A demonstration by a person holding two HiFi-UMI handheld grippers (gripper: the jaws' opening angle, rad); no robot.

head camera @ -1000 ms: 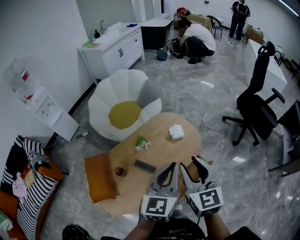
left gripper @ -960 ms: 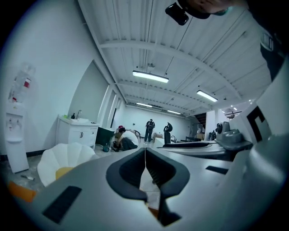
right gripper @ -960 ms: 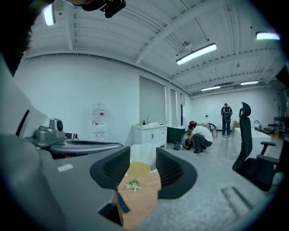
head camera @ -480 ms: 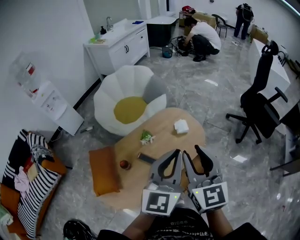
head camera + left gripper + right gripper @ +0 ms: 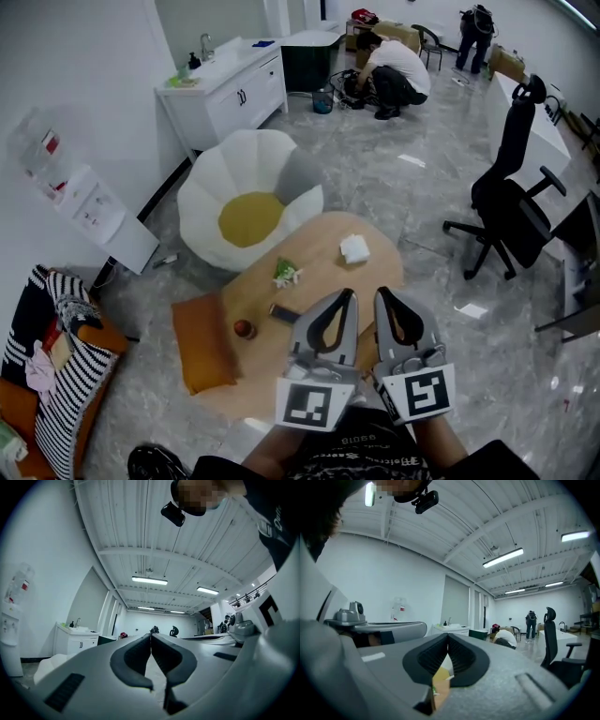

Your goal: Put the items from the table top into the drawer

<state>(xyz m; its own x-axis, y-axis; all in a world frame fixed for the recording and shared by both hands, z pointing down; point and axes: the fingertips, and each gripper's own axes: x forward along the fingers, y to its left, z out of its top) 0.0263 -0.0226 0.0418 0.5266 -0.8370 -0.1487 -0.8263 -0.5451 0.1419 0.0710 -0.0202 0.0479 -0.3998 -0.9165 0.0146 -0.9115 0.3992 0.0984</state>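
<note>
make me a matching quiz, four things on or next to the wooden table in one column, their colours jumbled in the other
Things:
1. crumpled cloth
2. small round thing
3. flat bar
4. cushion

Colours:
a. orange
b. white
c. dark grey to black
d. reddish brown

Pairs: 1-b, 2-d, 3-c, 4-a
</note>
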